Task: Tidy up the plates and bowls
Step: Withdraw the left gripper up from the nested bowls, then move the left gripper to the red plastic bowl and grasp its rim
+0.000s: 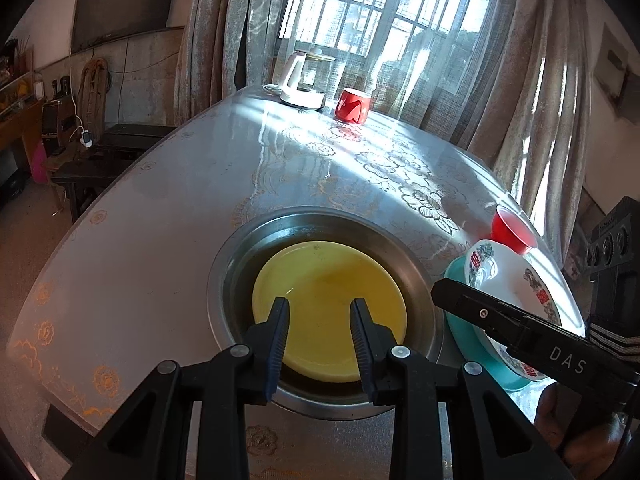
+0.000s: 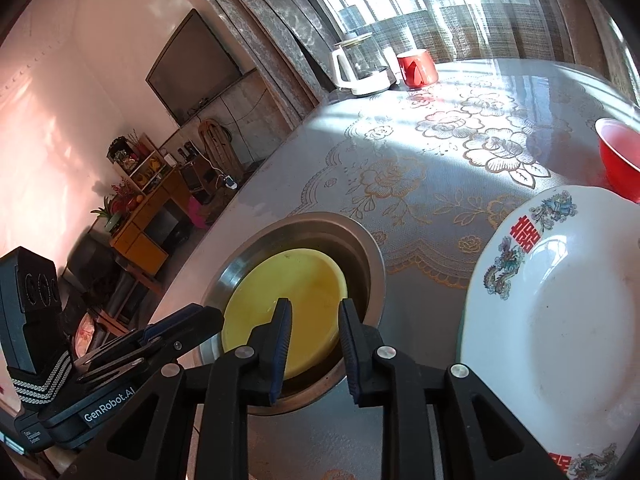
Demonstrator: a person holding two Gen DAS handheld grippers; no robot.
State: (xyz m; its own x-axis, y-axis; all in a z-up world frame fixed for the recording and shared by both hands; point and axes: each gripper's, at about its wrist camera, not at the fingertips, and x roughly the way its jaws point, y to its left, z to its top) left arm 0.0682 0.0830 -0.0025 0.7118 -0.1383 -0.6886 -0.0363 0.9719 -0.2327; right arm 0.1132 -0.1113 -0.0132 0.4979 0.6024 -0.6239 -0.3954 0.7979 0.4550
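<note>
Yellow plate sitting in the metal bowl, both grippers parked over it with nothing in them

The yellow plate [image 1: 329, 312] lies flat inside the steel bowl [image 1: 236, 264], which sits on the table [image 1: 152, 240] with the flowery cloth. The left gripper [image 1: 320, 312] hovers above the plate with its fingers a narrow gap apart, nothing between them. The right gripper [image 2: 314, 314] is the same deal from its own camera: fingers a small way apart over the plate's near edge, not gripping anything. Just to the right of the bowl there's a white plate [image 2: 560, 312] with red characters and dragons on the rim, resting on a teal plate [image 1: 464, 320]. A small red bowl [image 1: 513, 229] stands just behind that stack. Way back by the window are a kettle [image 1: 306, 80] and a red mug [image 1: 354, 105], side by side.
</note>
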